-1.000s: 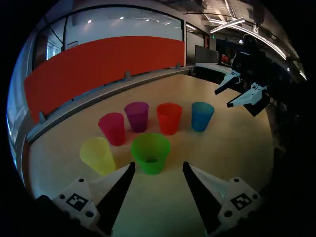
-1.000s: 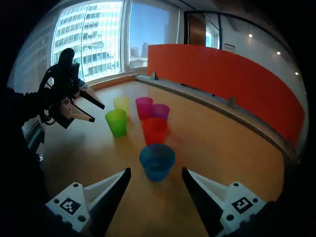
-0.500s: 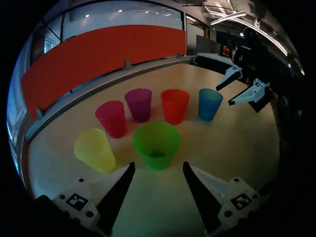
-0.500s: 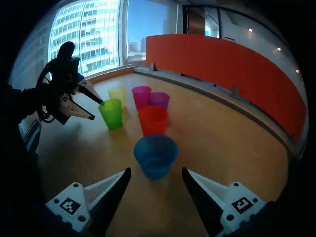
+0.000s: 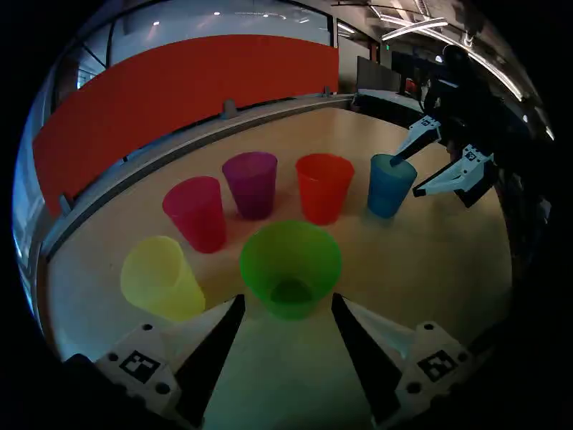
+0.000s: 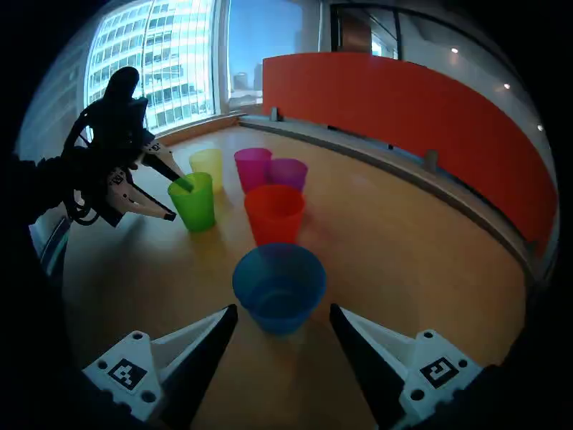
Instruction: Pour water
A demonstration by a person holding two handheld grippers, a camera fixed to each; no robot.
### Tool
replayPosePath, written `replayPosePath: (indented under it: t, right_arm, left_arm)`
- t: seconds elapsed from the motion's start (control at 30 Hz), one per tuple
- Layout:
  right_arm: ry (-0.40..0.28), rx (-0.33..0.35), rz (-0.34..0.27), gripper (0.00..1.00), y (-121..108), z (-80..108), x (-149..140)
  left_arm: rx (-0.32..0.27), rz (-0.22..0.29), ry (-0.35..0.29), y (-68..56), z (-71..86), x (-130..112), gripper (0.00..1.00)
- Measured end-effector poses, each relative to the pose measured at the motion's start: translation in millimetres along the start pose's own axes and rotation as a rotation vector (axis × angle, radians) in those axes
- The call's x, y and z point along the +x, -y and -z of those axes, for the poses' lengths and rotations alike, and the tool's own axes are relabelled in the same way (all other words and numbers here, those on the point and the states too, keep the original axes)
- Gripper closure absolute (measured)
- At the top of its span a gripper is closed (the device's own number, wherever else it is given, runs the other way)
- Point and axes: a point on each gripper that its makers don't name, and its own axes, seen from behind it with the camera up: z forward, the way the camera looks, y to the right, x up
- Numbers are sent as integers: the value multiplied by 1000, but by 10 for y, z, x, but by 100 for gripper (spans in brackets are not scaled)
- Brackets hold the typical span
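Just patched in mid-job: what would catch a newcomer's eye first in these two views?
A translucent green plastic cup stands close before the open left gripper, and a translucent blue plastic cup close before the open right gripper, both on a pale wooden table. Behind them runs a long bright orange wall panel.

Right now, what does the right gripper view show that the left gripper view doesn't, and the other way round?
Right gripper view: bright windows with towers outside, the blue cup close up at the open right gripper, the left gripper farther off at the green cup. Left gripper view: ceiling light strips, the green cup close up, the right gripper farther off at the blue cup. Both: yellow cup, pink cup, purple cup, red cup, the orange wall panel, the wooden table.
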Motion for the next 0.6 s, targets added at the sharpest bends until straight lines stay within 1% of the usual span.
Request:
replayPosePath:
  t: [0.33,0.6]
  right_arm:
    - [3,3,5,0,-1,-113,41]
    - [1,8,9,0,8,-177,76]
  left_arm:
    - [-16,12,-17,-10,-105,131,10]
    - [-26,21,-38,-38,-143,220,10]
